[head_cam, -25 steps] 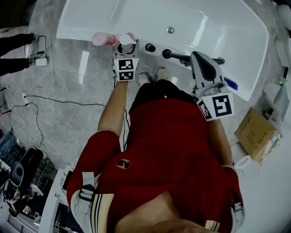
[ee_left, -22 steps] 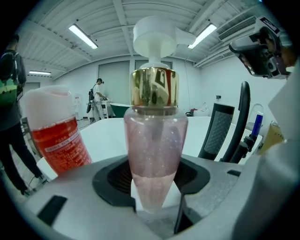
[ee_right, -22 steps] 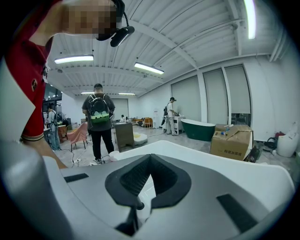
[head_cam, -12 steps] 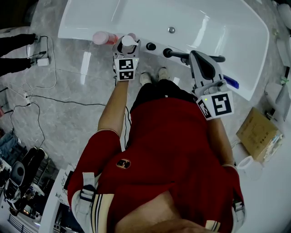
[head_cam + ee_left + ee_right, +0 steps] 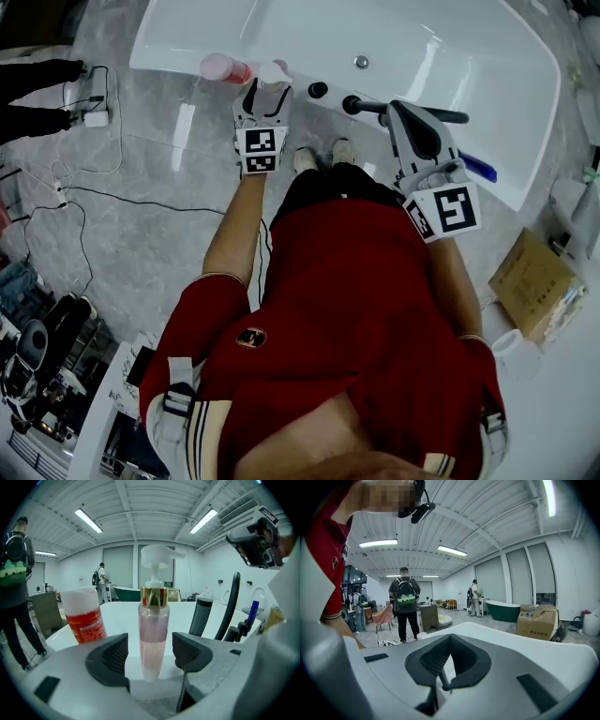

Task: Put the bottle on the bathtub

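Bottle [image 5: 153, 620] upright between parted left tongs [image 5: 149, 651]

Head view dim, corners vignetted black; glare streaks on glossy white bathtub [image 5: 422, 84]. Gripper views bright under long ceiling strip lights [image 5: 88, 521], heavy fisheye bending edges.

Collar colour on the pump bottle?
Gold collar on the pump bottle; best in the left gripper view.

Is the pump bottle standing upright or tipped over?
Upright: the pump bottle stands vertically, base down, on the bathtub.
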A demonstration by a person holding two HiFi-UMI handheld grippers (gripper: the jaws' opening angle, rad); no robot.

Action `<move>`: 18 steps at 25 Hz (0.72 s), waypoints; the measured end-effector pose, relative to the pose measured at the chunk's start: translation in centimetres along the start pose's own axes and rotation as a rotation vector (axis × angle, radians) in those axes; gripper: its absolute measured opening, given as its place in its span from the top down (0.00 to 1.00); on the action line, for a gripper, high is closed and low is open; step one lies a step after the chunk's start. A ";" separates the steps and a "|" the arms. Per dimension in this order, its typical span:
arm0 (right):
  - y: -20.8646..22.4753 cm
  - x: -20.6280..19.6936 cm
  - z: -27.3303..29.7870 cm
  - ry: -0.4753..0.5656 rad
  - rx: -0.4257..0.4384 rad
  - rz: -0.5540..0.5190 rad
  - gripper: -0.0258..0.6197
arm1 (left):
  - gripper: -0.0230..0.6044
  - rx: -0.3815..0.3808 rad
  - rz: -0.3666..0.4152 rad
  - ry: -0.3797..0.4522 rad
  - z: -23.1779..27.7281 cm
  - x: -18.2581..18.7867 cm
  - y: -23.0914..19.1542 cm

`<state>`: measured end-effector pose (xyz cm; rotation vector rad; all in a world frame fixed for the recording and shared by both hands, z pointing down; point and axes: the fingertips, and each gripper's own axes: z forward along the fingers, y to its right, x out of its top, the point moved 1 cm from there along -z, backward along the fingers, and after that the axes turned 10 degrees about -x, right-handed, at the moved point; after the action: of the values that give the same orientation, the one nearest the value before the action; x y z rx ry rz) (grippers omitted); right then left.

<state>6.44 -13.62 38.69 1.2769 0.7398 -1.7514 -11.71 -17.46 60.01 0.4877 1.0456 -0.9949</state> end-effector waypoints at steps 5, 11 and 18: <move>-0.8 0.2 -0.8 0.014 0.027 0.002 0.96 | 0.52 0.006 0.002 0.026 -2.6 0.6 1.2; -2.0 -0.2 -1.3 0.028 0.064 0.011 0.96 | 0.52 0.023 -0.007 0.105 -6.0 3.3 2.6; -3.1 0.0 -1.6 0.058 0.110 0.022 0.96 | 0.53 0.037 -0.009 0.210 -9.9 7.5 4.4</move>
<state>4.47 -10.75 38.11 1.4094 0.6675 -1.7638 -11.66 -11.20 48.41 0.6282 1.2192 -0.9875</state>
